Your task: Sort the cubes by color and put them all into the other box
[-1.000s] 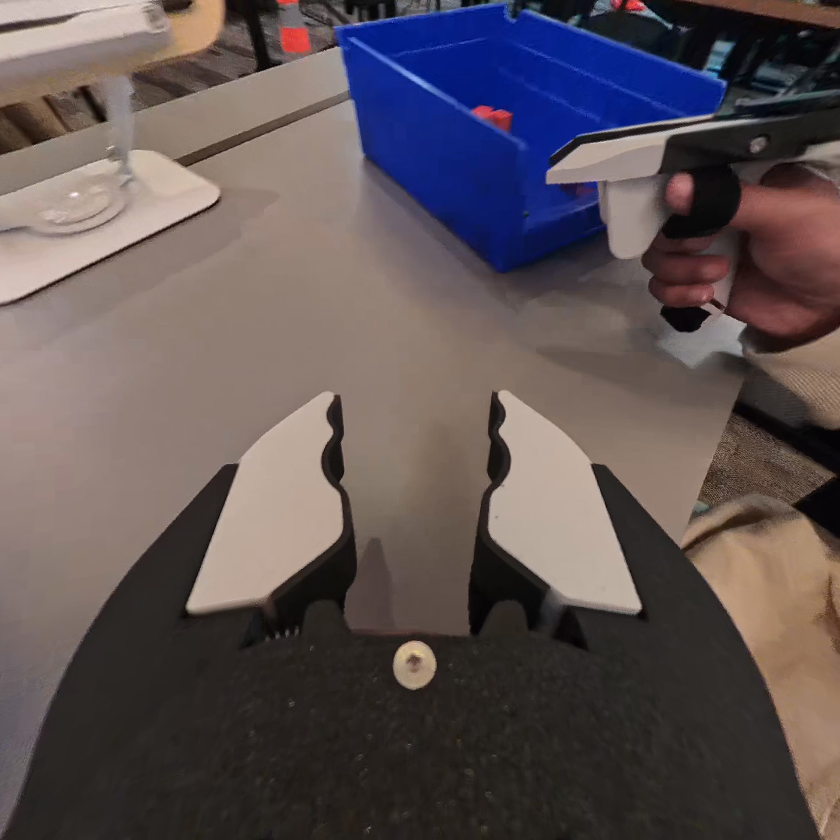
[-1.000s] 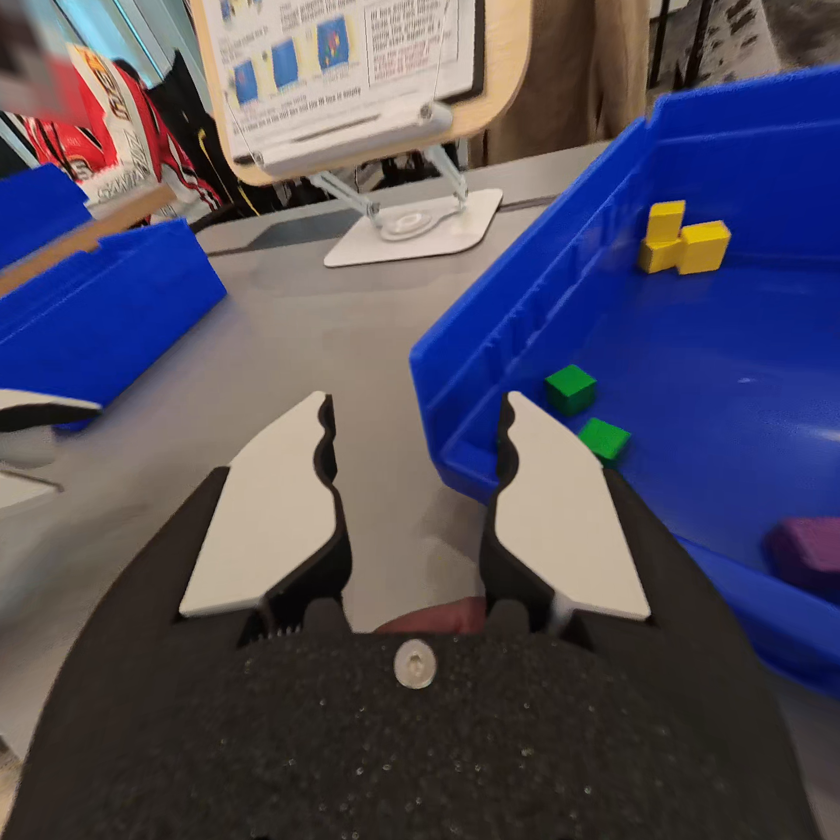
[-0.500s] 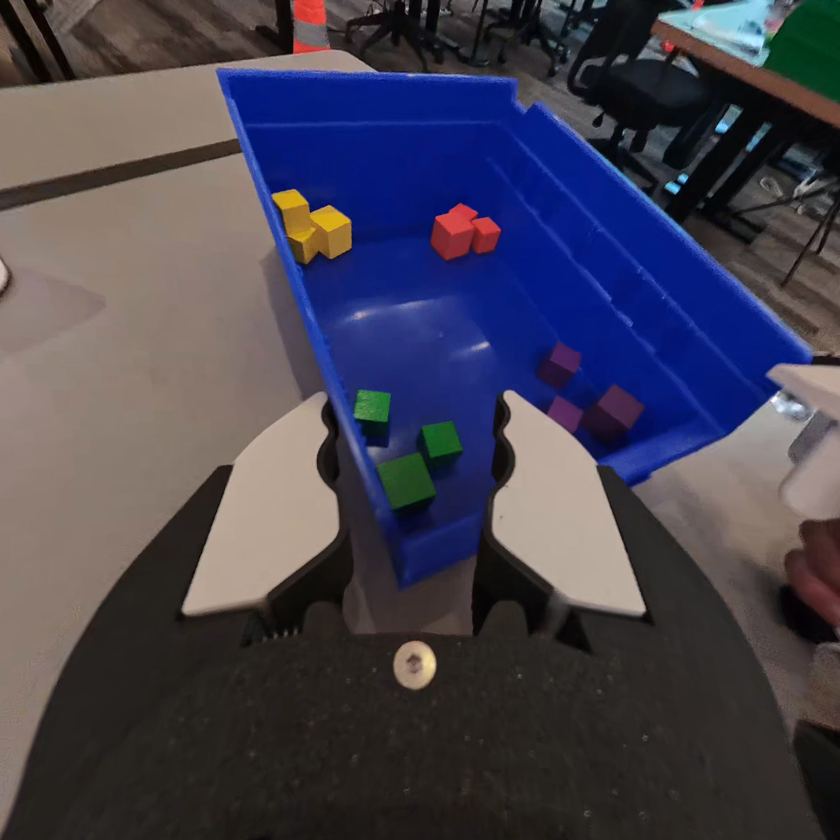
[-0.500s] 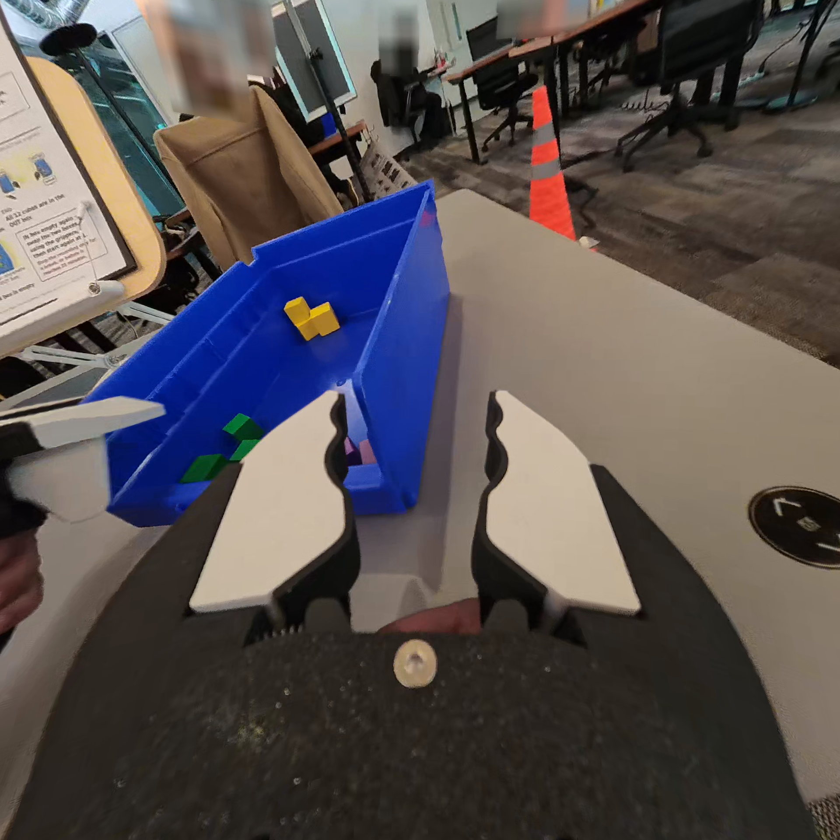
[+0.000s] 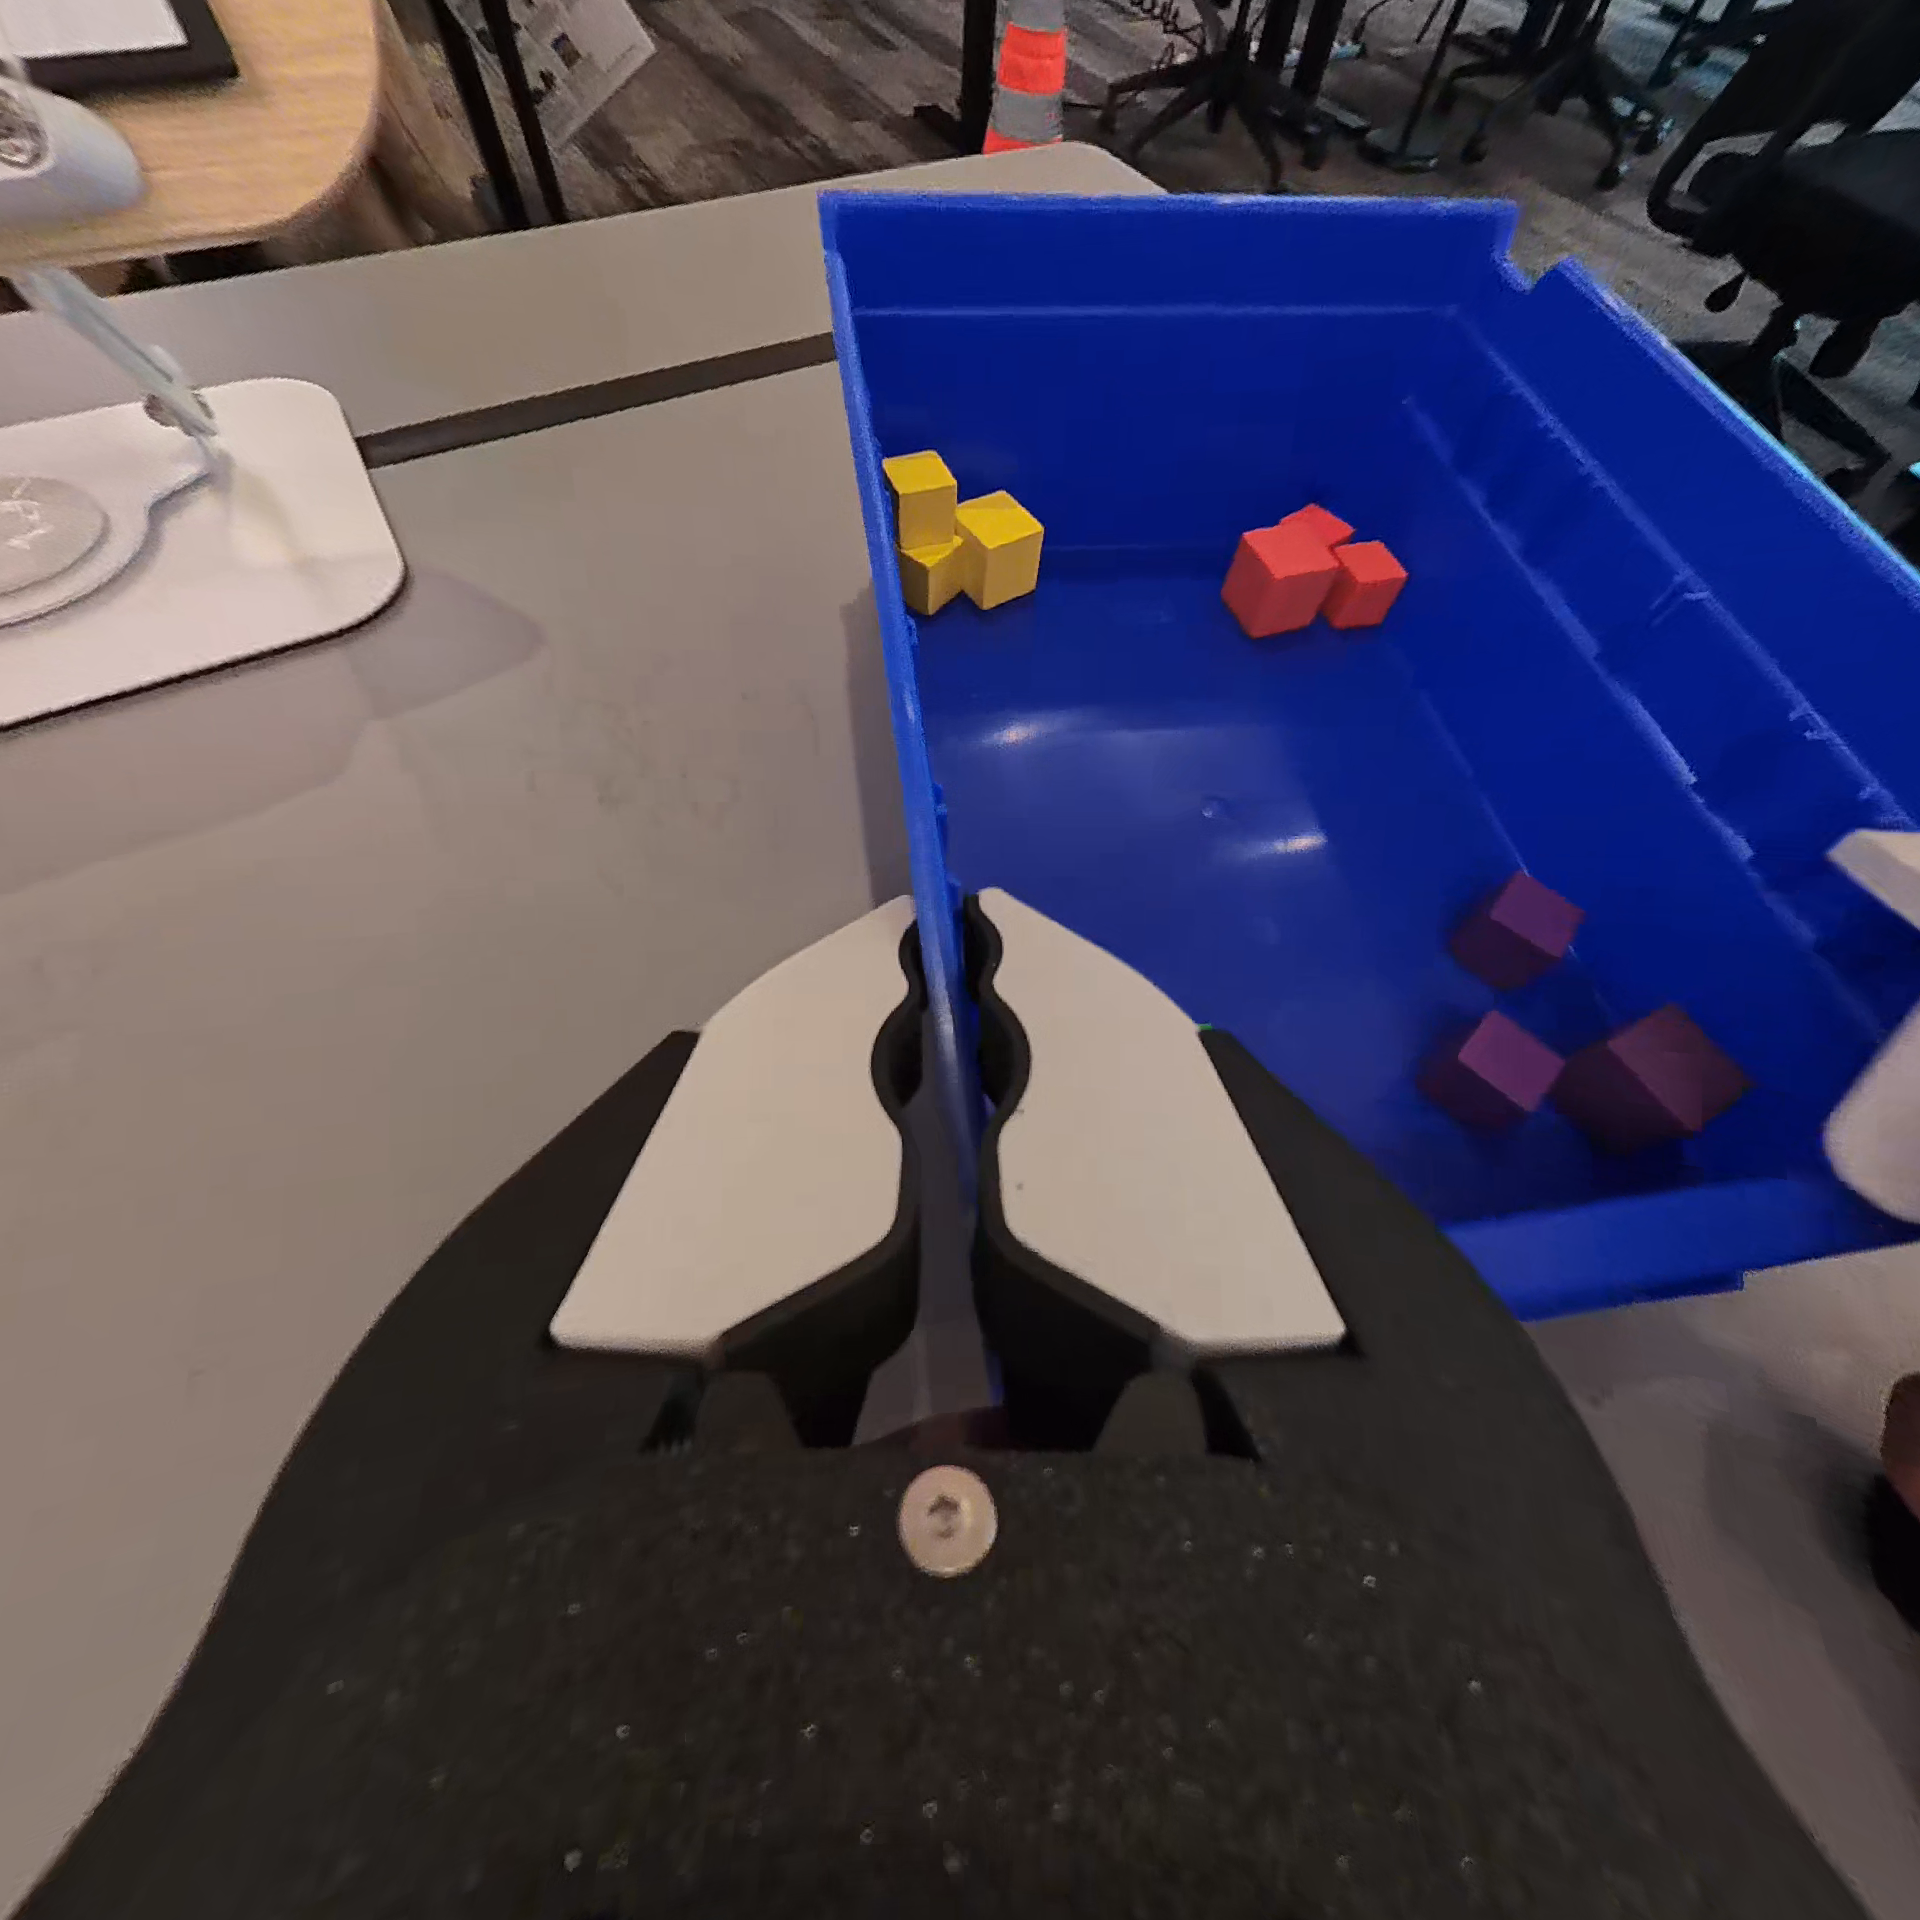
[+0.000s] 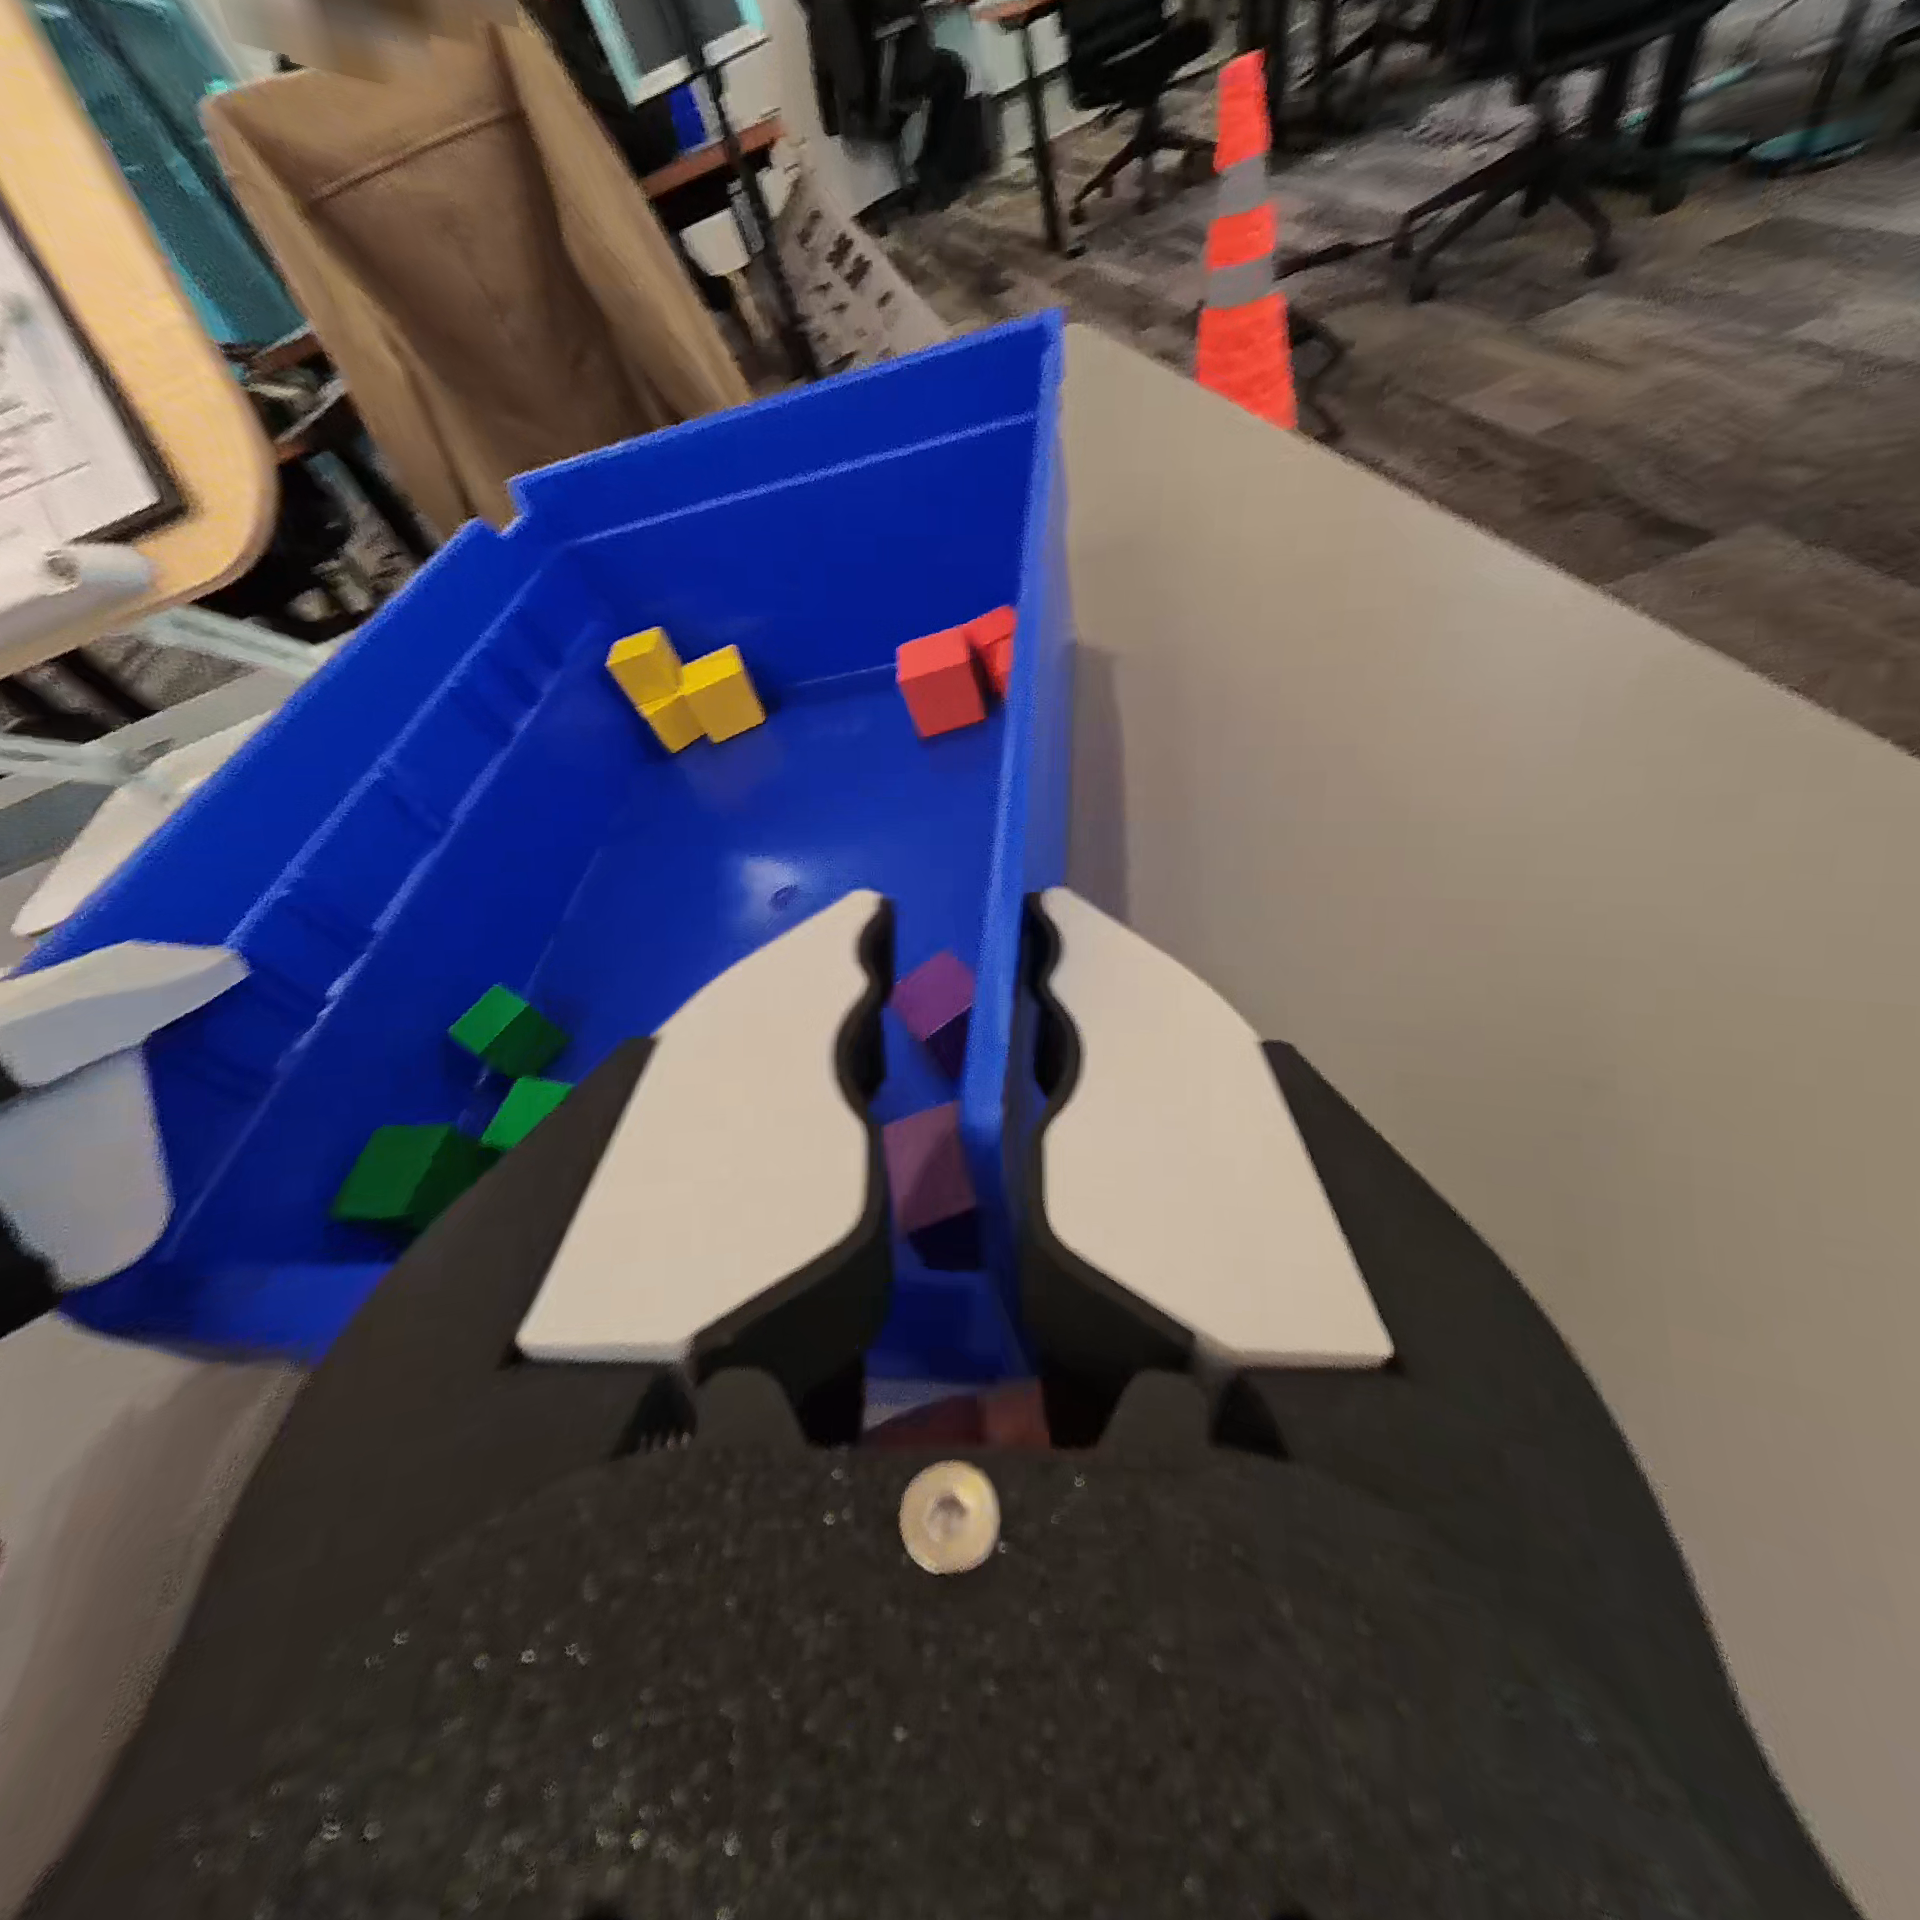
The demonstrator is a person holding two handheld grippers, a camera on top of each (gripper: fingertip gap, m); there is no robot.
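A blue box (image 5: 1143, 208) stands on the grey table. It holds yellow cubes (image 5: 961, 530), red cubes (image 5: 1309, 571) and purple cubes (image 5: 1558, 1039). My left gripper (image 5: 940, 909) is shut on the box's left wall, near its front corner, and hides the green cubes. In the right wrist view the box (image 6: 810, 520) shows green cubes (image 6: 509, 1029), yellow cubes (image 6: 686, 681), red cubes (image 6: 940, 681) and purple cubes (image 6: 935, 992). My right gripper (image 6: 956, 914) straddles the right wall. Its jaws are narrowed, with a gap left on the inner side.
A document stand with a white base (image 5: 208, 540) stands on the table (image 5: 520, 831) to the box's left. An orange cone (image 6: 1242, 260) and office chairs stand on the floor beyond the table's far edge. A brown coat (image 6: 468, 260) hangs behind. The grippers' ends are close to 20 cm from one another.
Both grippers moved in onto opposite walls of the box. The left went from open to shut on the left wall. The right narrowed around the right wall.
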